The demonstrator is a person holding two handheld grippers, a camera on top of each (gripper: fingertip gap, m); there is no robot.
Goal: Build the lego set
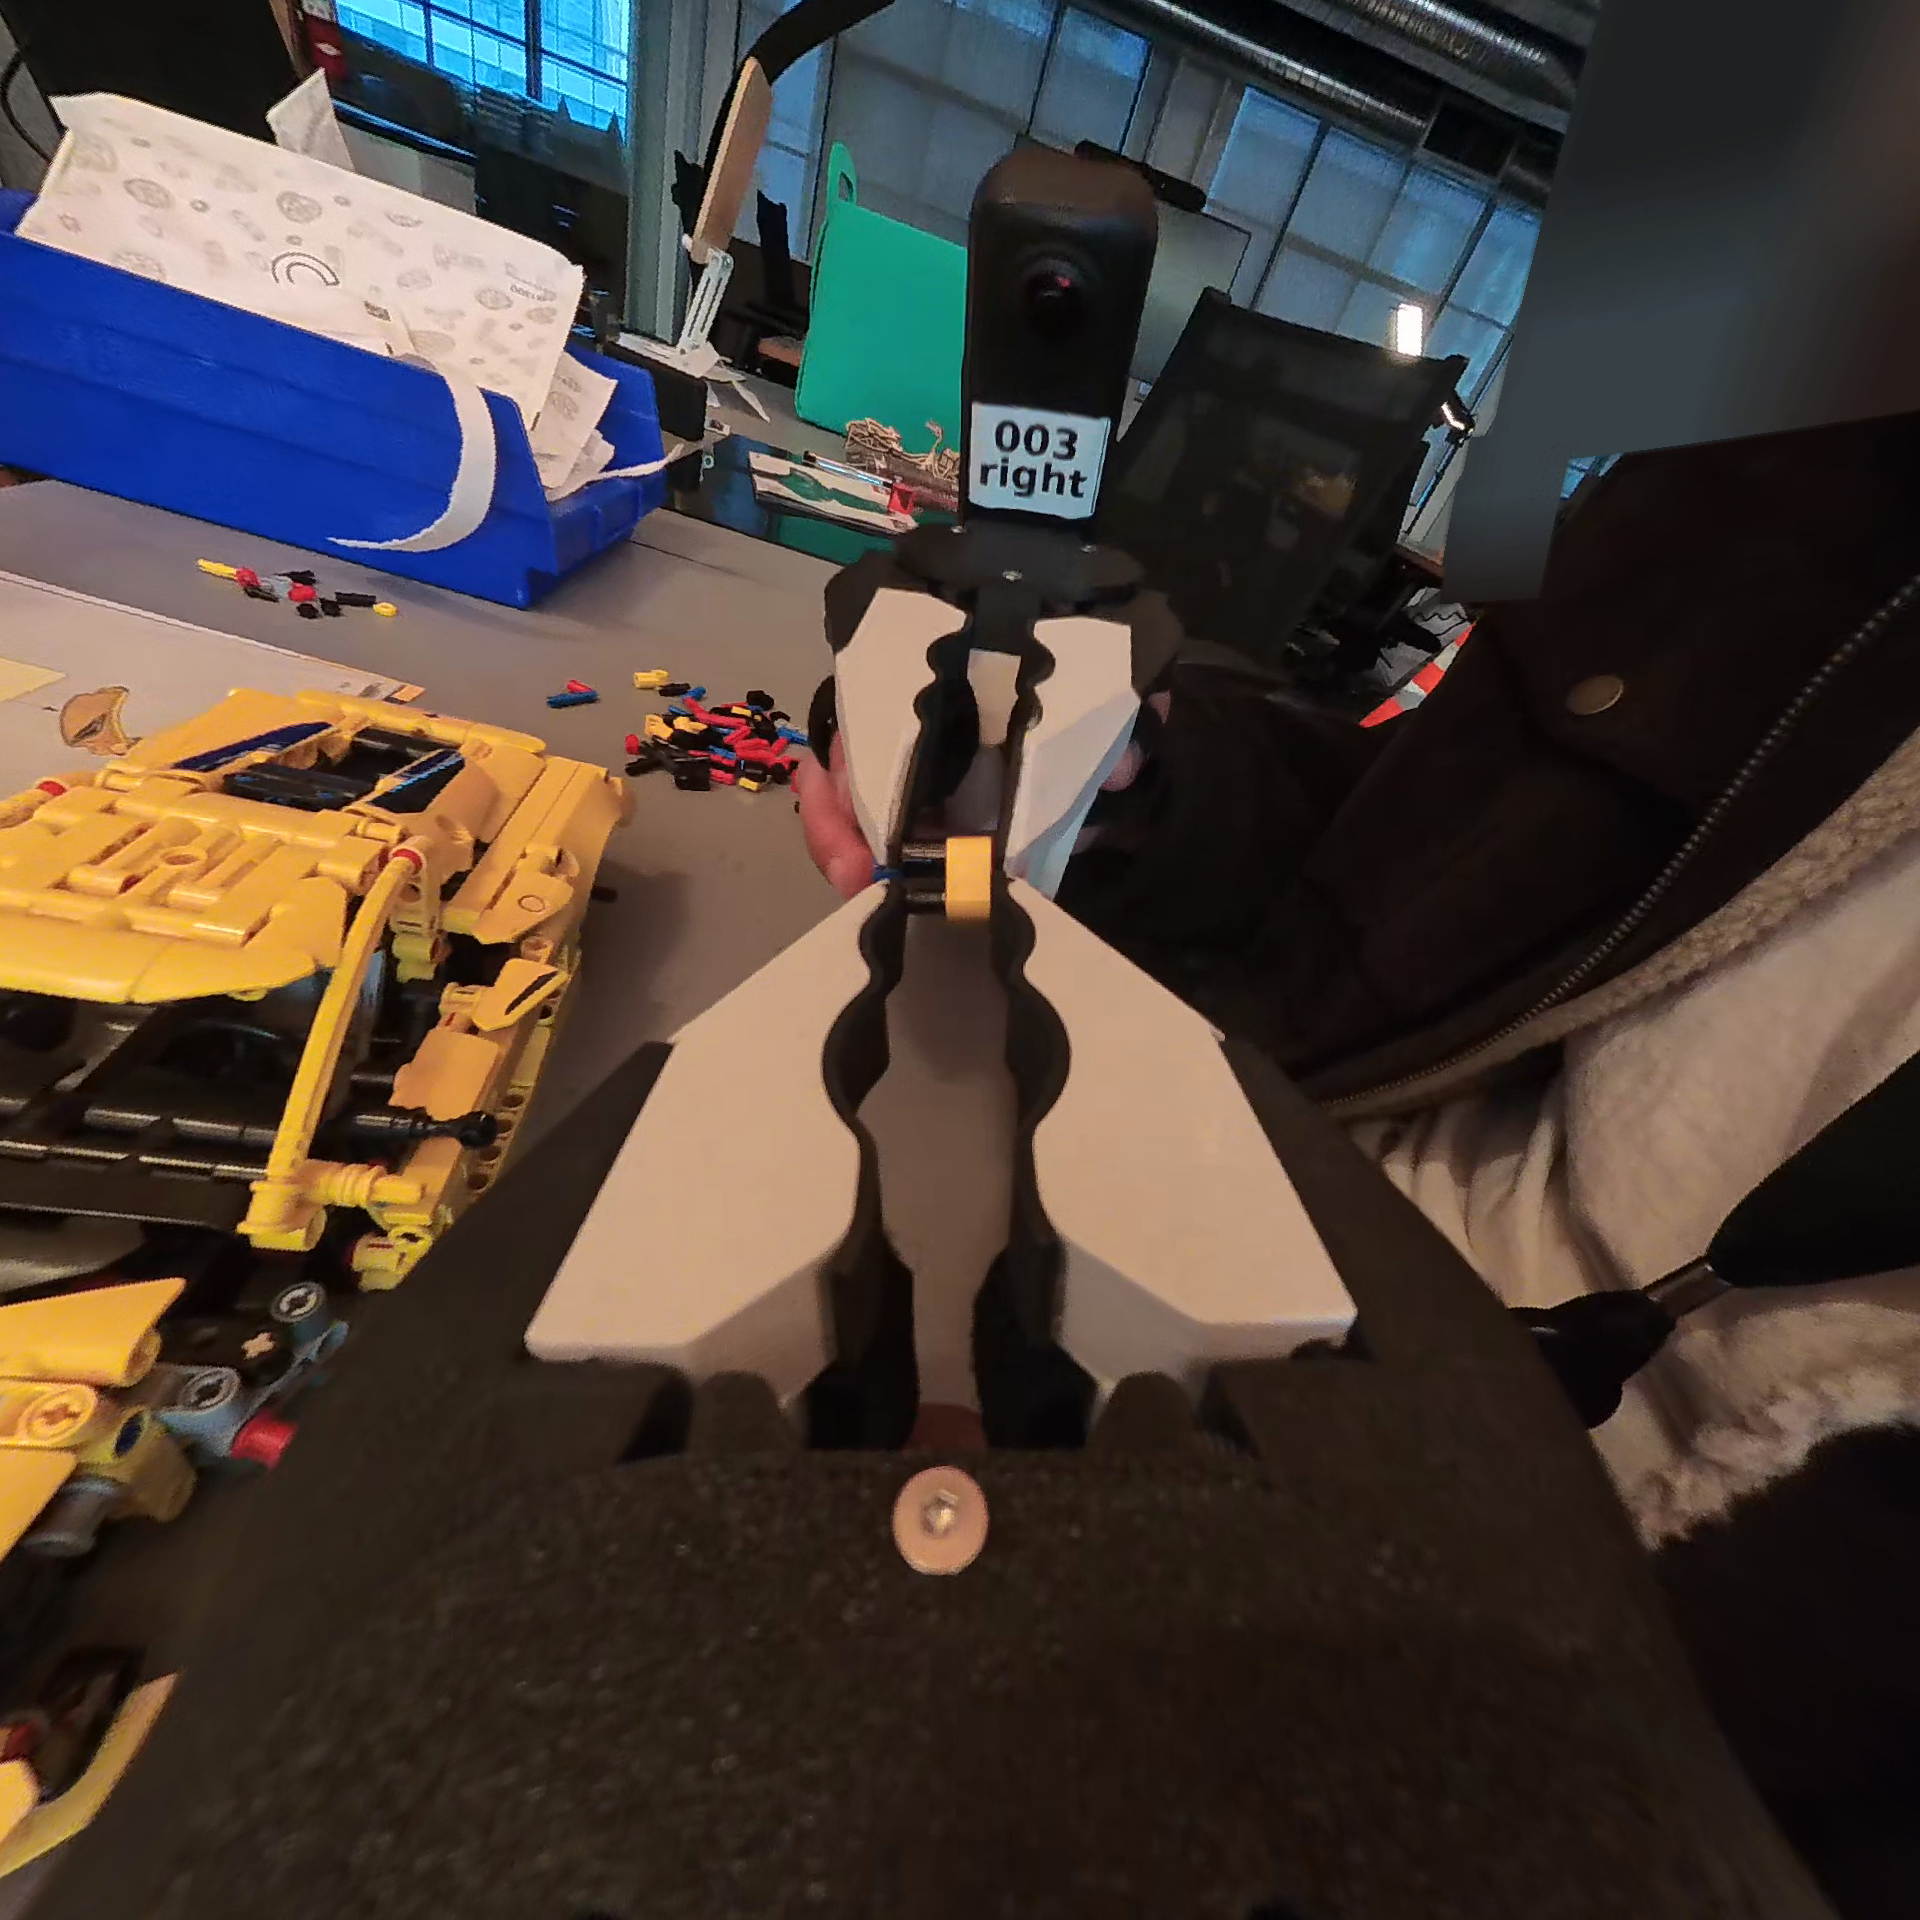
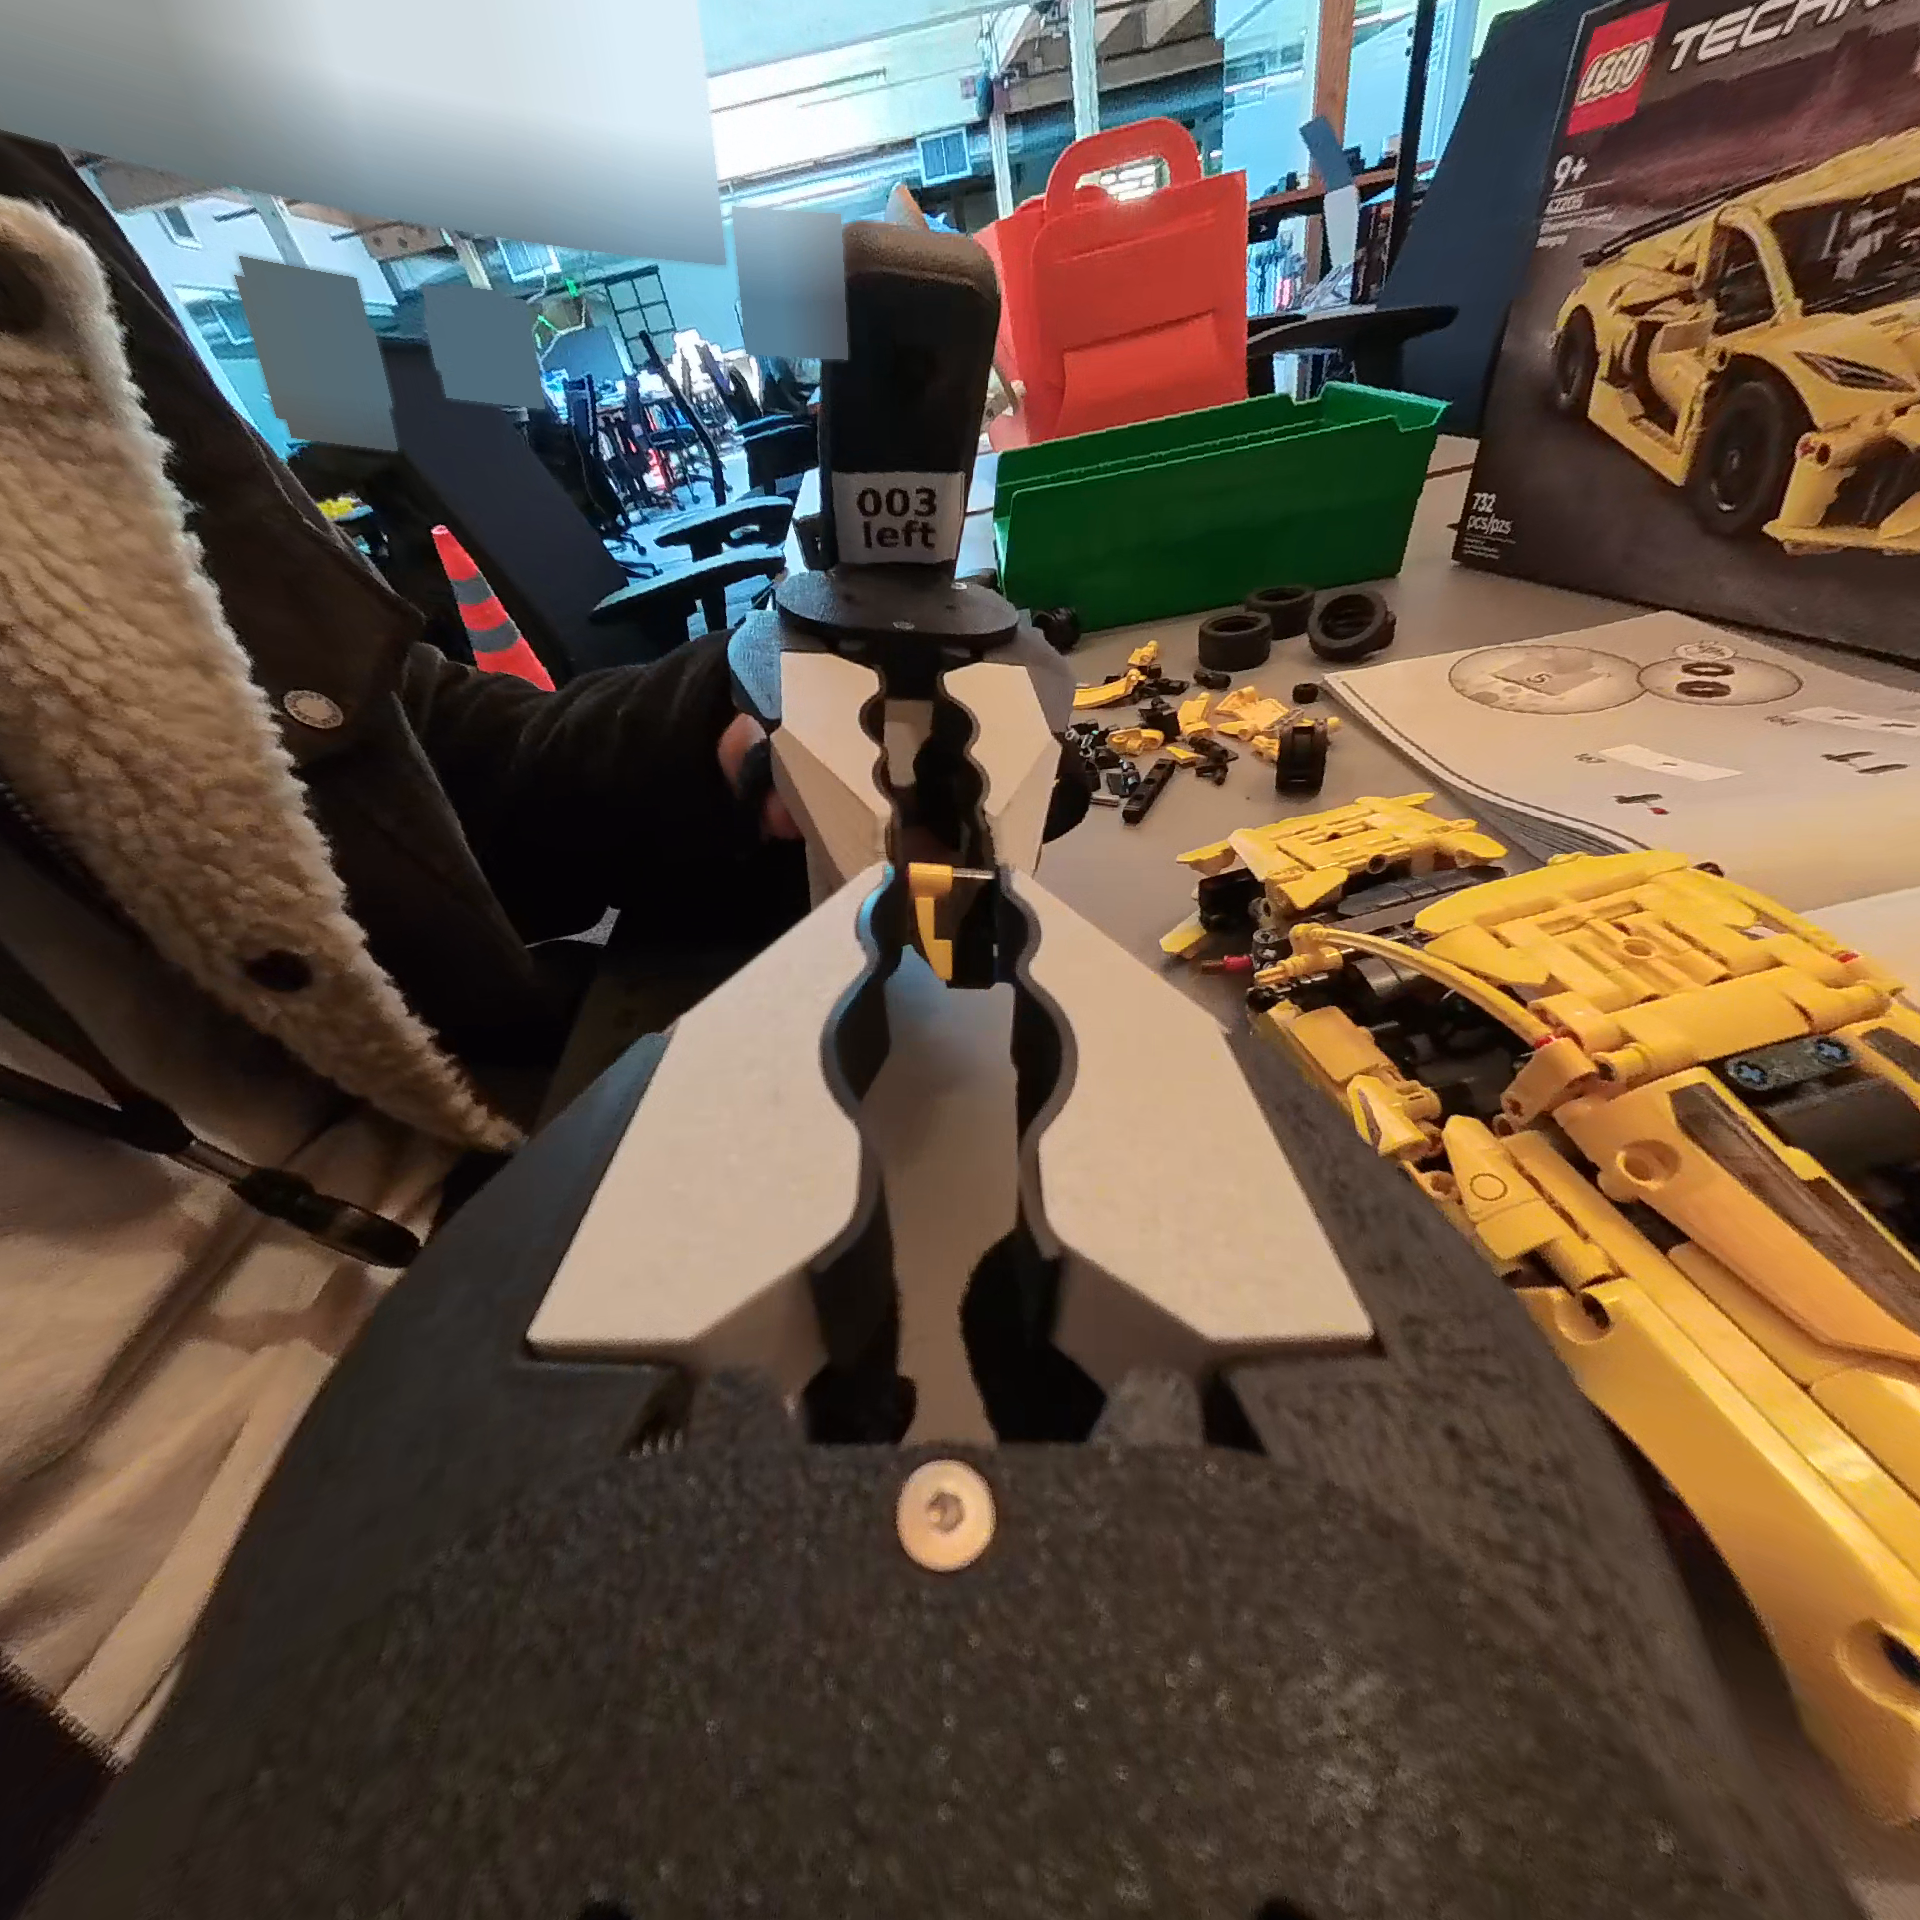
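While your left gripper (image 1: 940, 914) and right gripper (image 2: 940, 914) meet tip to tip above the table edge, both clench the small yellow-and-black piece (image 1: 961, 878), its black pin lying crosswise between the tips, equally near both.

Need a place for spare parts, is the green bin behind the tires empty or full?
Cannot tell. The green bin shows only its outer wall and rim; nothing sticks above it, but its inside is hidden.

yellow car (image 2: 1621, 1122) cut off, loose pins (image 1: 717, 732) tiny
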